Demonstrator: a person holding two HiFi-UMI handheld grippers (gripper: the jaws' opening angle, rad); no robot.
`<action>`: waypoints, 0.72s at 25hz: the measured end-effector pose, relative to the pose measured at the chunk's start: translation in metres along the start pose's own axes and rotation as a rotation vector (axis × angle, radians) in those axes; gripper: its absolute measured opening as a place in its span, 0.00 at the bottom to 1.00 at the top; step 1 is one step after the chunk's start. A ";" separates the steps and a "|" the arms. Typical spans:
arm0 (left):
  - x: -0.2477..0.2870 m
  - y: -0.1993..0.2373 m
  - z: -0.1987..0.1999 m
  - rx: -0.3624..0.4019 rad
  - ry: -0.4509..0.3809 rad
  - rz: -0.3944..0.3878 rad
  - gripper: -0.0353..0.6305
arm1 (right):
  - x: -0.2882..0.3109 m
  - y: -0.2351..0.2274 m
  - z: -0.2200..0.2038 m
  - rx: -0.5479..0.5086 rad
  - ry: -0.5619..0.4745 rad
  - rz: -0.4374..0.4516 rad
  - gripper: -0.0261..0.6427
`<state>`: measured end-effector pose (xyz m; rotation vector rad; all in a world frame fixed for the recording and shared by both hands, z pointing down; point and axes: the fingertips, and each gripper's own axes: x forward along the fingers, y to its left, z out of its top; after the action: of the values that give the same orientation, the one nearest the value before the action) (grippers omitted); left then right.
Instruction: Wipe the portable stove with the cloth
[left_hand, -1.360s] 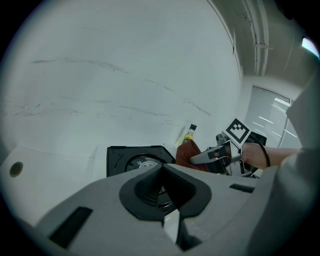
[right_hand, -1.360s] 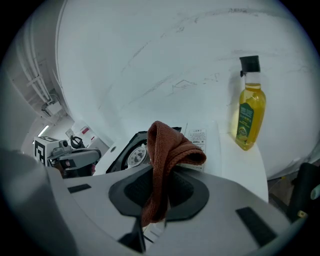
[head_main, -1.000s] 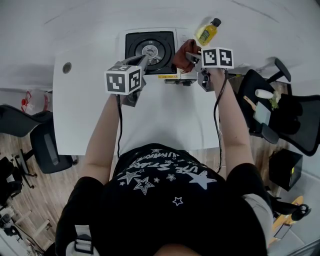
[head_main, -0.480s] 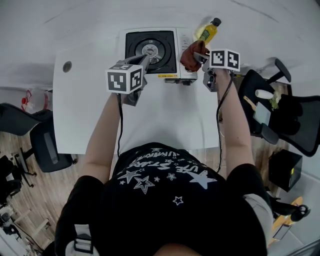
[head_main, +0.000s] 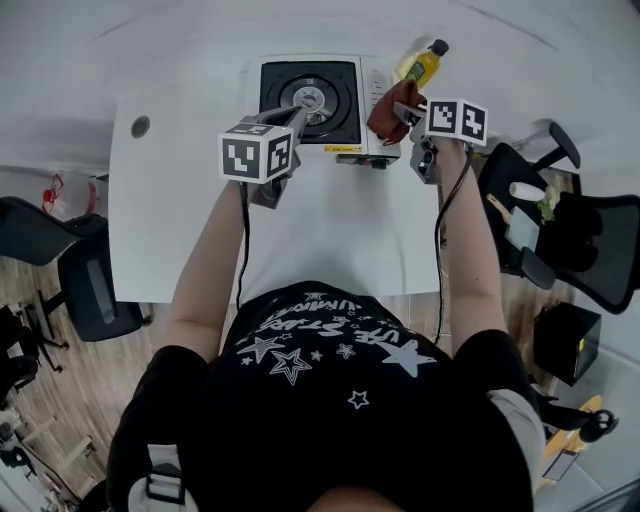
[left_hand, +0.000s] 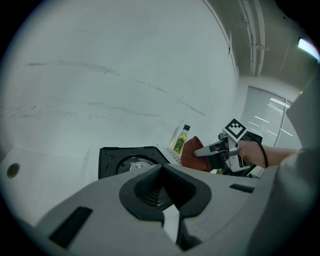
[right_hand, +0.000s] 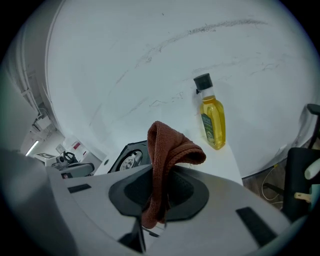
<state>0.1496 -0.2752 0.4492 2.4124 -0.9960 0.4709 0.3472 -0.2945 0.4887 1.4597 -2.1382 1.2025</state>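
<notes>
The portable stove (head_main: 310, 100) stands at the far middle of the white table (head_main: 180, 220), its black burner top facing up. My right gripper (head_main: 402, 108) is shut on a brown-red cloth (head_main: 384, 112), held at the stove's right side over the control strip. In the right gripper view the cloth (right_hand: 167, 155) rises folded from between the jaws, with the stove (right_hand: 131, 156) behind it. My left gripper (head_main: 296, 116) is shut on nothing and hovers over the stove's front-left part. The left gripper view shows the stove (left_hand: 127, 161), the cloth (left_hand: 189, 152) and the right gripper (left_hand: 201, 152).
A yellow oil bottle (head_main: 420, 62) with a black cap stands just right of the stove, close behind the cloth, and shows as the bottle (right_hand: 212, 120). The table has a cable hole (head_main: 140, 127) at its left. Office chairs stand at the right (head_main: 560, 220) and left (head_main: 80, 290).
My right gripper has carried the cloth to the right, from over the stove's top to its right edge by the bottle. The left gripper has stayed over the stove's front.
</notes>
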 end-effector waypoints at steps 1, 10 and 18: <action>-0.003 0.001 0.001 0.001 -0.003 -0.002 0.06 | -0.001 0.008 0.001 -0.010 -0.003 0.007 0.13; -0.041 0.023 0.006 0.000 -0.038 0.007 0.06 | 0.011 0.108 -0.003 -0.115 0.005 0.122 0.13; -0.091 0.060 -0.004 -0.022 -0.052 0.037 0.06 | 0.043 0.201 -0.027 -0.179 0.056 0.215 0.13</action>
<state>0.0439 -0.2589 0.4264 2.4010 -1.0645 0.4104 0.1480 -0.2729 0.4369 1.1338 -2.3426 1.0728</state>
